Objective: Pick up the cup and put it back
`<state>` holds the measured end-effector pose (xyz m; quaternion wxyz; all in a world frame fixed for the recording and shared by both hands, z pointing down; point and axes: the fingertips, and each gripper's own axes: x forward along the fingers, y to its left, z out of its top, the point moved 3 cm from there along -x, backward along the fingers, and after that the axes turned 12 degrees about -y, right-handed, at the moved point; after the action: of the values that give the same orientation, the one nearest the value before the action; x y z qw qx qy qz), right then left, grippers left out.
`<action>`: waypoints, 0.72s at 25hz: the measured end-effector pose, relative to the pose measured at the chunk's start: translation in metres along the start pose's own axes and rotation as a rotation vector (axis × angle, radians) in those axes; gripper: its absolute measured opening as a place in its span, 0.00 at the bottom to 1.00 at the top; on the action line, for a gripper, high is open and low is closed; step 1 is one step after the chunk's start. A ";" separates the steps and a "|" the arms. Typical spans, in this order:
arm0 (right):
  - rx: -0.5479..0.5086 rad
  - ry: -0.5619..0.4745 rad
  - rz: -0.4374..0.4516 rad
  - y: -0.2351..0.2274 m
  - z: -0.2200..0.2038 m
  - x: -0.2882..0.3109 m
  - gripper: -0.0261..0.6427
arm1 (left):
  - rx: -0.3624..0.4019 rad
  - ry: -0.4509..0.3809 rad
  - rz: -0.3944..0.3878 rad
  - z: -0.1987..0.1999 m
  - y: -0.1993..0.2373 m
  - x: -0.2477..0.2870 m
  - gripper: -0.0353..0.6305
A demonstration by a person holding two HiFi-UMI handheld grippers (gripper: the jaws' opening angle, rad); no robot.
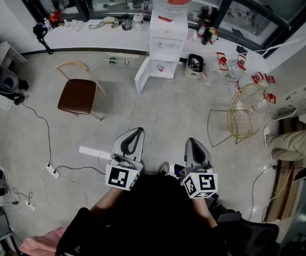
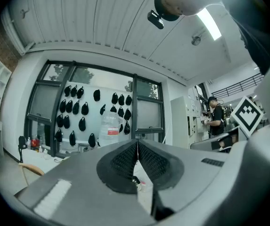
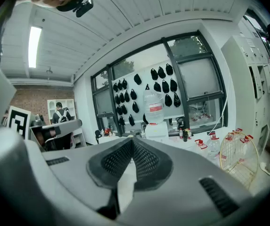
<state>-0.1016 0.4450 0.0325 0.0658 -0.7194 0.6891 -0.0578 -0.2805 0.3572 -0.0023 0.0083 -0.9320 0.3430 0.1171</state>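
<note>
Left hand-held gripper (image 1: 134, 134) and right hand-held gripper (image 1: 193, 142) sit closed (both empty) facing one water dispenser (image 1: 168, 40).

We wear black clothing (image 1: 158, 217). Our left gripper (image 1: 138, 130) and right gripper (image 1: 191, 141) are smooth grey shells, each tapering to a rounded far tip. Black dimpled pads (image 2: 123, 163) line the inner faces of the jaws. At the near end of each shell sits a white cube printed with black square markers, the left cube (image 1: 122, 177) and the right cube (image 1: 201, 184).
</note>
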 end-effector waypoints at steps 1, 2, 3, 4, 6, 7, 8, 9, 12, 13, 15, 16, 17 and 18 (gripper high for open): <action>0.001 0.000 -0.001 0.001 0.001 0.000 0.03 | 0.008 0.000 -0.004 0.000 0.000 -0.001 0.07; 0.002 -0.001 -0.002 0.002 0.001 -0.001 0.03 | 0.015 0.000 -0.008 0.000 0.000 -0.002 0.07; 0.003 -0.001 -0.003 0.003 0.001 -0.001 0.03 | 0.019 0.001 -0.010 0.000 0.000 -0.003 0.06; 0.004 -0.002 -0.003 0.004 0.002 -0.001 0.03 | 0.017 0.001 -0.009 0.001 0.000 -0.004 0.07; 0.006 -0.004 -0.004 0.004 0.003 -0.002 0.03 | 0.013 -0.002 -0.006 0.003 0.000 -0.004 0.06; 0.007 -0.005 -0.004 0.004 0.004 -0.002 0.03 | 0.020 -0.004 -0.010 0.003 0.000 -0.004 0.07; 0.007 -0.006 -0.004 0.004 0.005 -0.003 0.03 | 0.026 -0.005 -0.014 0.004 -0.001 -0.004 0.06; 0.007 -0.007 -0.004 0.004 0.006 -0.003 0.03 | 0.028 -0.005 -0.016 0.004 -0.001 -0.004 0.07; 0.007 -0.010 -0.004 0.005 0.004 -0.006 0.03 | 0.017 -0.006 -0.013 0.004 -0.002 -0.007 0.06; 0.006 -0.009 -0.004 0.006 0.004 -0.008 0.03 | 0.012 -0.008 -0.012 0.004 -0.003 -0.009 0.06; 0.003 -0.008 -0.005 0.007 0.004 -0.009 0.03 | 0.002 -0.006 -0.010 0.004 -0.004 -0.010 0.07; 0.002 -0.010 -0.007 0.008 0.005 -0.010 0.03 | 0.001 -0.002 -0.013 0.004 -0.004 -0.011 0.06; 0.004 -0.014 -0.011 0.008 0.006 -0.010 0.03 | 0.003 -0.001 -0.017 0.004 -0.005 -0.012 0.06; 0.008 -0.020 -0.014 0.009 0.007 -0.011 0.03 | 0.005 -0.002 -0.022 0.004 -0.005 -0.012 0.07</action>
<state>-0.1093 0.4560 0.0243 0.0751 -0.7243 0.6833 -0.0536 -0.2870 0.3694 -0.0035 0.0124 -0.9355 0.3331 0.1169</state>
